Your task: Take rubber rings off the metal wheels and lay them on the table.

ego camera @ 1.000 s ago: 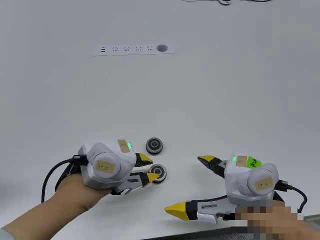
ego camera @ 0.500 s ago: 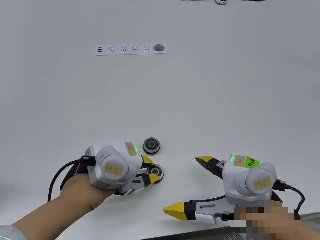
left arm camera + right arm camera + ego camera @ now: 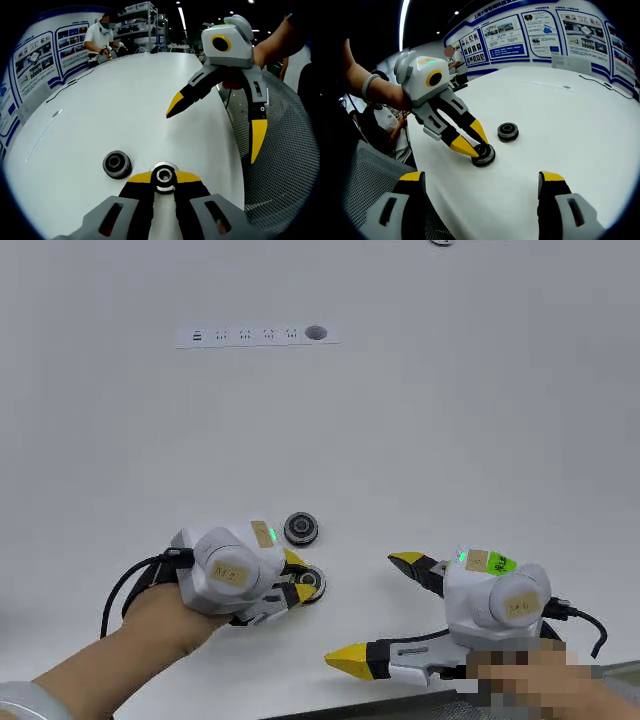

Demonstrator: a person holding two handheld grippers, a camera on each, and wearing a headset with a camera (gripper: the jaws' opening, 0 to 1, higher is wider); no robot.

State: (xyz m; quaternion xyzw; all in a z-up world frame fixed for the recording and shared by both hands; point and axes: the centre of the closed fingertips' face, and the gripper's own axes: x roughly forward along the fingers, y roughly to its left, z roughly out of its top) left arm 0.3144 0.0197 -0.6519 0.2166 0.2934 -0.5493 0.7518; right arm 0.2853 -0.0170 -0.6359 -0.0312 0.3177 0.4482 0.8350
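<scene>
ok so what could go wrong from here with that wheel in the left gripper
The left gripper pinches the near wheel with its tips only, so it might squirt out toward the close table edge. The second wheel sits close by and could get knocked when the open right gripper comes in.

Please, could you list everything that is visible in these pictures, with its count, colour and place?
Far wheel: one, metal with black rubber ring, free on the table.
Near wheel: one, same kind, between the left tool's jaws.
Power strip: one, white, far side of the table.
Table: one, white.
Wall posters: several, blue and white, behind the table.
Left tool: one, white with yellow tips, shut on the near wheel.
Right tool: one, same colours, open, over bare table.
</scene>
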